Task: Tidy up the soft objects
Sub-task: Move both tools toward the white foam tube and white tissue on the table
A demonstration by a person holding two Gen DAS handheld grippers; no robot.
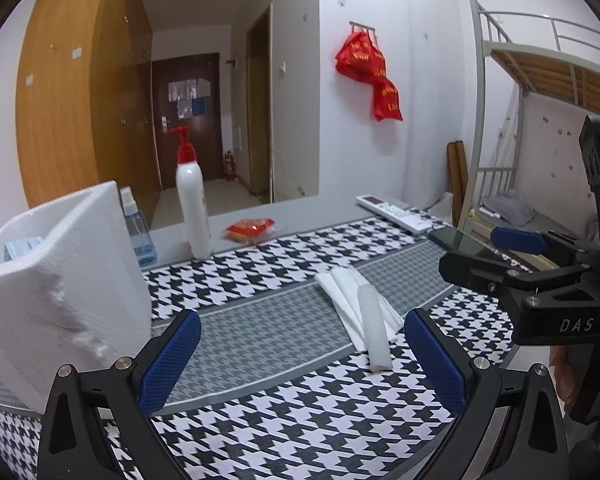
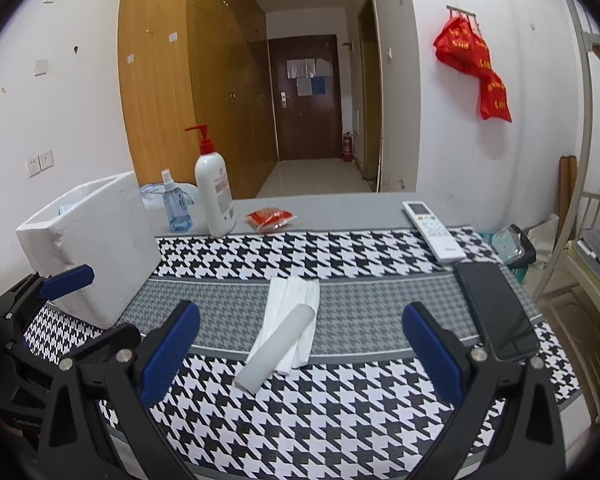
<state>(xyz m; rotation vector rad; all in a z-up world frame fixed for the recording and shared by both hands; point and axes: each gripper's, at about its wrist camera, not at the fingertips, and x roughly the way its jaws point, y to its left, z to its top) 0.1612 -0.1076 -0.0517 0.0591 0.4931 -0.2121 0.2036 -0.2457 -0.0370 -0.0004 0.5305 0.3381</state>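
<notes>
A white foam stick (image 1: 374, 326) (image 2: 276, 348) lies across folded white tissue sheets (image 1: 352, 300) (image 2: 290, 306) on the houndstooth cloth. A white foam box (image 1: 60, 280) (image 2: 92, 248) stands at the left, with something pale blue inside. My left gripper (image 1: 302, 360) is open, low over the cloth, with the stick just inside its right finger. My right gripper (image 2: 300, 356) is open too, and the stick and tissues lie between and ahead of its fingers. Each gripper shows in the other's view: the right one (image 1: 500, 256) at the right, the left one (image 2: 56, 284) by the box.
A pump bottle (image 1: 194, 208) (image 2: 216, 196), a blue spray bottle (image 1: 138, 232) (image 2: 176, 208) and a red packet (image 1: 250, 229) (image 2: 270, 218) stand at the table's back. A remote (image 2: 432, 230) and a dark phone (image 2: 496, 310) lie at the right. A hand (image 1: 572, 368) holds the right gripper.
</notes>
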